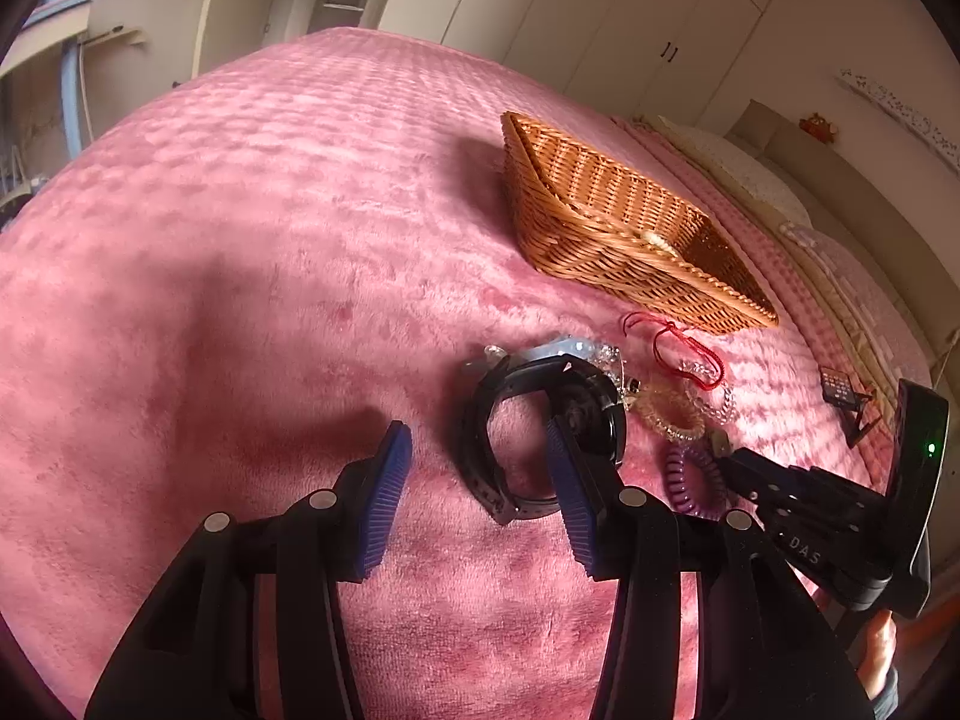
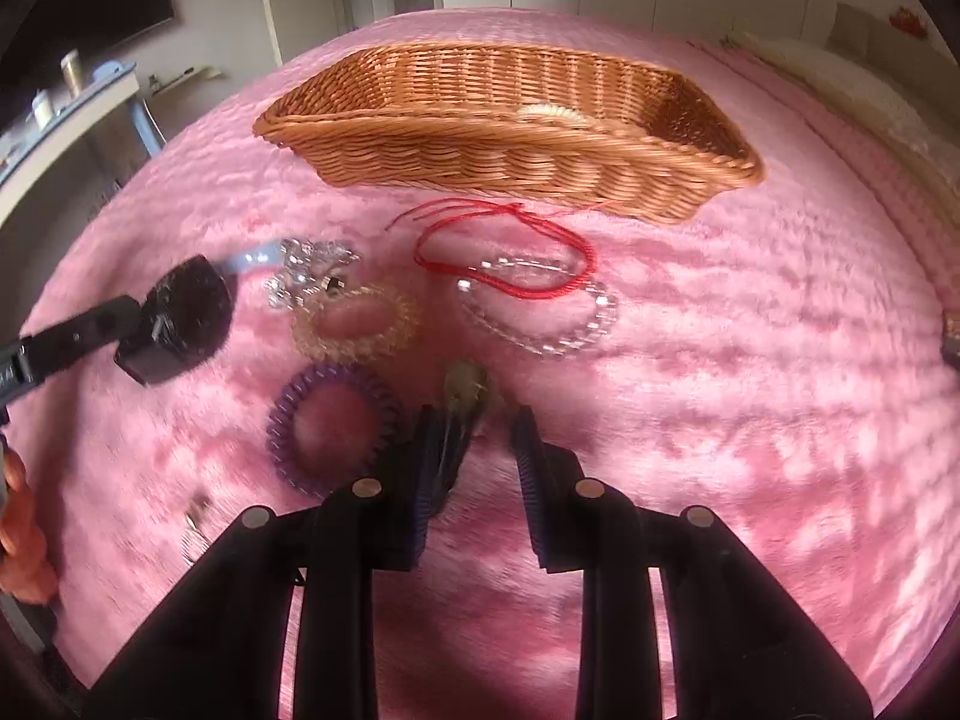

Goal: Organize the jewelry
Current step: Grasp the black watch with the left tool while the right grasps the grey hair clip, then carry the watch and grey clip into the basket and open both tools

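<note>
The left gripper [image 1: 474,492], low in the left wrist view, has its jaws apart astride one side of the black watch [image 1: 528,438], probably lined up for a pinch; whether the pads yet press I cannot tell. The right gripper [image 2: 474,468], bottom centre of its view, has its jaws narrowed beside a small olive clip [image 2: 465,390] that lies against one pad, not clearly clamped. Above lie a purple coil band [image 2: 330,426], amber coil [image 2: 354,324], clear bead bracelet [image 2: 540,312] and red cord [image 2: 510,258], awaiting the wicker basket [image 2: 510,150] at the upper middle. All rest on a plush pink bedspread [image 1: 240,240]; white wardrobes [image 1: 630,12] line the top.
</note>
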{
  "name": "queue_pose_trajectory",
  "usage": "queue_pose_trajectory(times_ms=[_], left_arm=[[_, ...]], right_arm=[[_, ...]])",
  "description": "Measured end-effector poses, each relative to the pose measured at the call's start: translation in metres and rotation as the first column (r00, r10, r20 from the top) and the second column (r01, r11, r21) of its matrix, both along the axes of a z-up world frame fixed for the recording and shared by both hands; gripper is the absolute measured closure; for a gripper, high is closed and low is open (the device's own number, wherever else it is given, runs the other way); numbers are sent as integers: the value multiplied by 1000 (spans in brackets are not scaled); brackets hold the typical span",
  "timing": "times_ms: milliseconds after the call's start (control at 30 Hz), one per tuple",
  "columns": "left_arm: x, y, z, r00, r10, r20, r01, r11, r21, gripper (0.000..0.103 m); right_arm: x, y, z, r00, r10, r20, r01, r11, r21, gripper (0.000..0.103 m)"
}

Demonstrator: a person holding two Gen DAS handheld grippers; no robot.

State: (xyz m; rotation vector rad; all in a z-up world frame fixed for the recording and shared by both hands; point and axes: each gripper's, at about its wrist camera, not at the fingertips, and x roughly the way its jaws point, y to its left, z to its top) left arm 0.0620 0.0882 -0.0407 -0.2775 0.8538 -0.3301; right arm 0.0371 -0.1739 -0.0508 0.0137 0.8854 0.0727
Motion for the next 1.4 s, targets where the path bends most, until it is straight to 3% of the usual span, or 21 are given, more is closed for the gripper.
queue_pose_trajectory(times_ms=[200,467,500,600,667,833,1067,1167,1400], left_arm=[[1,0,-4,1000,3,-12,-3,1000,-5,59],[14,-9,-7,999,7,-39,-5,999,39,60],[15,-11,-8,999,10,-42,-8,999,51,61],[16,-16,-10,999,17,-44,-13,996,92,78],[14,-18,-11,999,2,-41,2,996,93,89],[7,-24,-11,1000,-2,-9,3,990,142,91],[1,-24,-10,1000,-14,6,13,994,111,93],[1,-25,-10,1000,-13,10,12,993,114,94],[-12,-25,-4,999,-21,45,17,996,86,94]], right_arm=[[-5,-30,-2,999,-33,19,32,999,11,81],[-17,-59,3,998,-47,50,36,979,199,80],[-18,-63,1,997,-56,44,44,973,228,80],[-18,-66,-2,998,-58,28,49,966,255,80],[-15,-62,-4,998,-57,22,50,968,246,80],[-4,-51,-3,999,-51,15,46,974,220,75],[7,-29,-7,997,-70,16,69,995,72,75],[6,-23,-6,998,-60,29,59,998,33,82],[-11,-27,5,993,-19,113,7,994,105,82]])
